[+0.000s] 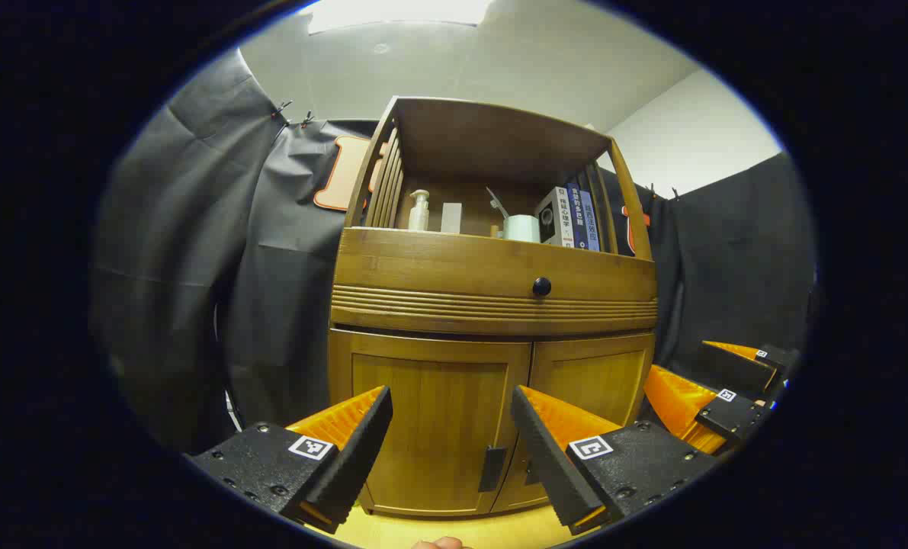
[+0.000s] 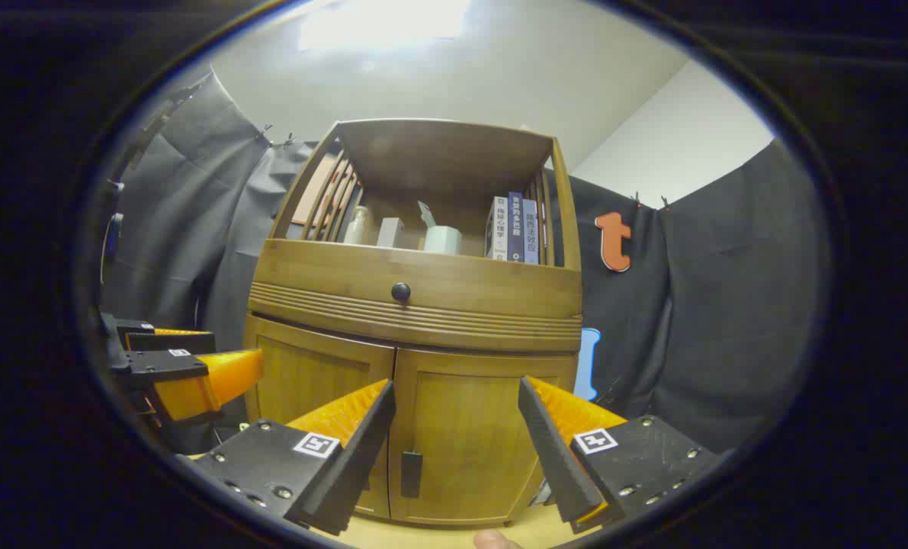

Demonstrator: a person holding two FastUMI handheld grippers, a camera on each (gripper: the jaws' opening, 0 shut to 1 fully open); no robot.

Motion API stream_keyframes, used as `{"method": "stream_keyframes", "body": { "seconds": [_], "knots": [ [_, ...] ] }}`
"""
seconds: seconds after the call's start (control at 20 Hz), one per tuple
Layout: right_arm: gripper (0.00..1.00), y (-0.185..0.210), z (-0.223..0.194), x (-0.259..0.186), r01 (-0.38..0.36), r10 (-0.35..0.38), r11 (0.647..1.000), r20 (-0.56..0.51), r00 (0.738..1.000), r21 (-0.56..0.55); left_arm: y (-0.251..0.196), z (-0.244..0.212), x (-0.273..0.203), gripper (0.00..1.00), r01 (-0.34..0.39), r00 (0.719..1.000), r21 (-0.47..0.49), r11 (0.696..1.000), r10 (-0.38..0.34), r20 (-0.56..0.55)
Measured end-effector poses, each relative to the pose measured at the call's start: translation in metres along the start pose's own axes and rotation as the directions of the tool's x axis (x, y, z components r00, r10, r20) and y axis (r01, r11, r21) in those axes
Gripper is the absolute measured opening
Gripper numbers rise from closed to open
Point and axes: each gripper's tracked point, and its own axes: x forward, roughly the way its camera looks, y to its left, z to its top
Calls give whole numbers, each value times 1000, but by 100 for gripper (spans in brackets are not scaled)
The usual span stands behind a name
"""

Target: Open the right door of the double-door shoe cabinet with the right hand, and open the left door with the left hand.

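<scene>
The wooden shoe cabinet (image 1: 492, 263) stands straight ahead with both lower doors closed. In the left gripper view my left gripper (image 1: 450, 396) is open, a short way in front of the left door (image 1: 434, 412), whose dark handle (image 1: 492, 467) sits by the centre seam. The right door (image 1: 595, 377) is beside it, and the right gripper (image 1: 678, 358) hovers at its right edge. In the right gripper view my right gripper (image 2: 457, 389) is open in front of the right door (image 2: 469, 427), with that door's handle (image 2: 411, 463) low between the fingers. The left gripper (image 2: 236, 343) shows off to the left, by the left door (image 2: 312, 377).
Above the doors is a drawer with a black knob (image 1: 542, 287). The open shelf above it holds a pump bottle (image 1: 418, 211), a white cup (image 1: 522, 227) and several books (image 1: 575, 217). Black cloth hangs on both sides. The floor (image 1: 454, 530) under the cabinet is yellow.
</scene>
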Motion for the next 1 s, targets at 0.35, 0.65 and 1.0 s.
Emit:
{"method": "stream_keyframes", "body": {
  "seconds": [0.35,0.65,1.0],
  "knots": [
    [96,0,0,-3,-20,20,1000,2,1000,6,-2,0,-5,94,-21,1000,13,1000,21,-6],
    [96,-2,-4,-6,-23,23,1000,-4,1000,11,-1,2,-8,94,-41,999,23,999,41,-4],
    [96,-8,-6,-6,-16,16,1000,-10,1000,15,-1,0,-8,94,-45,999,25,999,45,-10]
  ]
}}
